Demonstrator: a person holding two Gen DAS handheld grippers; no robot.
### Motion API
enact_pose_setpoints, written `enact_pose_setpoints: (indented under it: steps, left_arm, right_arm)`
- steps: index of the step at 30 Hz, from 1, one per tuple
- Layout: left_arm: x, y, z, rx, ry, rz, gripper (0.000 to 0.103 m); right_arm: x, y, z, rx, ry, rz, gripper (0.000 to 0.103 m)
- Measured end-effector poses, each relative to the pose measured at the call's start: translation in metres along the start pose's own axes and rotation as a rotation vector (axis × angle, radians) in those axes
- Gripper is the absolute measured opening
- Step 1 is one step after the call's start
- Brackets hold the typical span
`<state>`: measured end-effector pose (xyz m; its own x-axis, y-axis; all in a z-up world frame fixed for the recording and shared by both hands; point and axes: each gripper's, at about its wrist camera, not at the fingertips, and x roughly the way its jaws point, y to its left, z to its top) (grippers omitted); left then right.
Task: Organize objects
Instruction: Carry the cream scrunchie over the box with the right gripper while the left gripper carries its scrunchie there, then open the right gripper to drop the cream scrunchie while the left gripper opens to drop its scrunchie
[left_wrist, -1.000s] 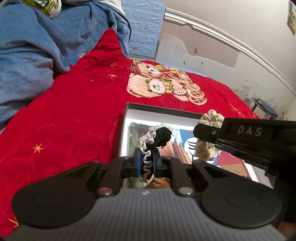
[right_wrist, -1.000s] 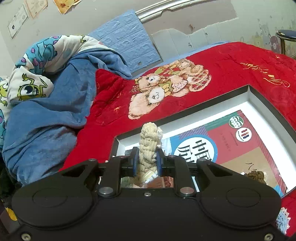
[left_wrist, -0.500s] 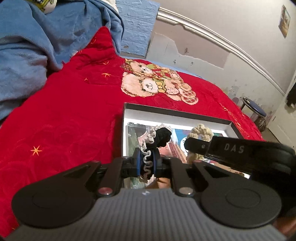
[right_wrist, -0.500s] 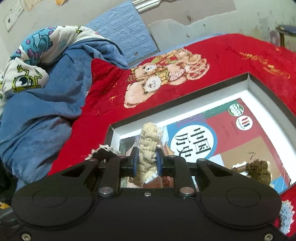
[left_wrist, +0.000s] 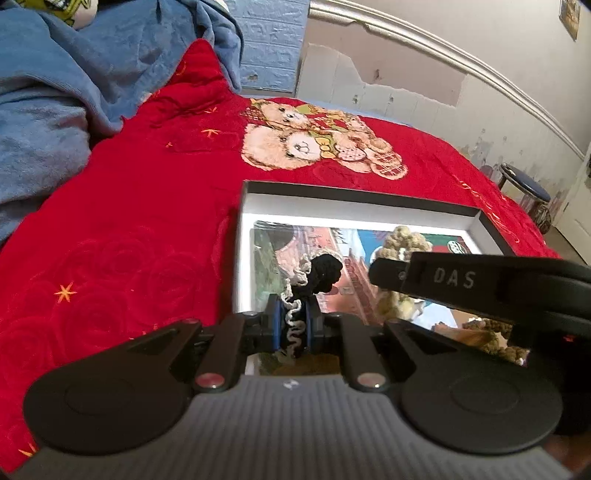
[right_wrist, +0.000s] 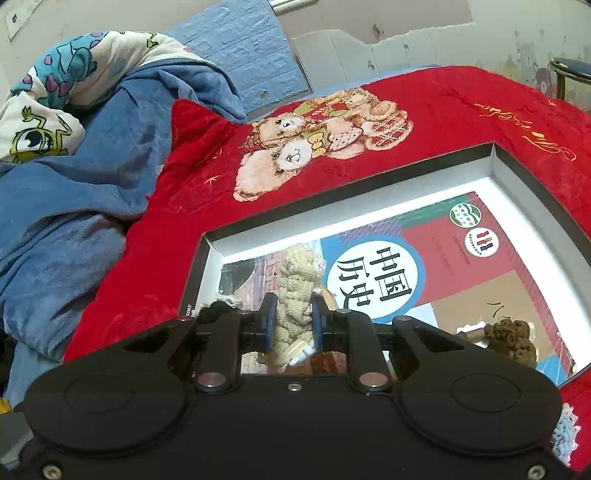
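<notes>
Black crochet scrunchie (left_wrist: 320, 275) pinched in left gripper (left_wrist: 292, 326); cream crochet scrunchie (right_wrist: 295, 291) pinched in right gripper (right_wrist: 293, 325) marked "DAS"; brown scrunchie (right_wrist: 511, 338) lies in box (right_wrist: 524, 173).

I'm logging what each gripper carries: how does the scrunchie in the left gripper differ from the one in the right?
The left gripper grips a black scrunchie edged with white frill; the right gripper grips a plain cream scrunchie. The cream scrunchie looks thicker and knobblier than the black scrunchie. Both are pinched upright over the open box.
</notes>
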<state>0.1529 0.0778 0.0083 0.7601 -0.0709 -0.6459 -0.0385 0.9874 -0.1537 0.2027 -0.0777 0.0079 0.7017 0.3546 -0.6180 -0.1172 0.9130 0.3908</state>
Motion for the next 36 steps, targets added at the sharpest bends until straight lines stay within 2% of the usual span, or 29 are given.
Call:
enact_pose_setpoints:
  steps: [8, 12, 14, 16, 19, 20, 21, 22, 23, 24, 25, 29, 31, 33, 36]
  left_arm:
    - [0.004, -0.005, -0.001, 0.018, 0.015, -0.011, 0.016]
    - [0.004, -0.006, 0.000, 0.030, 0.015, -0.020, 0.021]
    - [0.003, -0.005, 0.001, 0.030, 0.014, -0.033, 0.026]
    - [0.004, -0.005, 0.001, 0.023, 0.013, -0.034, 0.041]
    - [0.004, -0.004, 0.000, 0.022, 0.010, -0.036, 0.043]
    - [0.004, -0.004, 0.000, 0.026, 0.009, -0.039, 0.046]
    - [0.003, -0.004, 0.000, 0.032, 0.007, -0.039, 0.054]
    - [0.002, -0.005, 0.001, 0.038, 0.005, -0.037, 0.061]
    - [0.001, -0.005, 0.002, 0.044, -0.001, -0.034, 0.064]
    - [-0.002, -0.006, 0.003, 0.046, -0.010, -0.029, 0.068]
    - [-0.005, -0.006, 0.005, 0.048, -0.019, -0.028, 0.070]
    - [-0.023, -0.003, 0.015, 0.039, -0.029, -0.044, 0.076]
    - [-0.034, -0.001, 0.022, 0.022, -0.028, -0.048, 0.077]
    - [-0.049, 0.000, 0.029, 0.003, -0.054, -0.052, 0.077]
    - [-0.079, -0.003, 0.039, 0.001, -0.120, -0.070, 0.083]
  right_arm:
    - [0.013, -0.007, -0.003, 0.032, 0.038, -0.004, 0.020]
    - [0.016, -0.007, -0.005, 0.021, 0.046, -0.014, 0.021]
    - [0.016, -0.007, -0.005, 0.024, 0.054, -0.007, 0.021]
    - [0.017, -0.010, -0.005, 0.039, 0.066, 0.006, 0.023]
    - [0.019, -0.015, -0.005, 0.069, 0.084, 0.027, 0.025]
    - [0.019, -0.017, -0.005, 0.078, 0.088, 0.036, 0.026]
    - [0.019, -0.019, -0.004, 0.084, 0.090, 0.047, 0.027]
    - [0.019, -0.020, -0.004, 0.090, 0.091, 0.057, 0.031]
    - [0.018, -0.021, -0.003, 0.098, 0.095, 0.065, 0.035]
    - [0.017, -0.023, -0.002, 0.104, 0.094, 0.073, 0.044]
    - [0.016, -0.024, -0.001, 0.114, 0.093, 0.081, 0.052]
    - [0.002, -0.028, 0.007, 0.153, 0.094, 0.108, 0.063]
    - [-0.011, -0.028, 0.012, 0.155, 0.077, 0.112, 0.073]
    - [-0.029, -0.028, 0.018, 0.145, 0.057, 0.124, 0.081]
    - [-0.065, -0.029, 0.034, 0.097, -0.003, 0.132, 0.086]
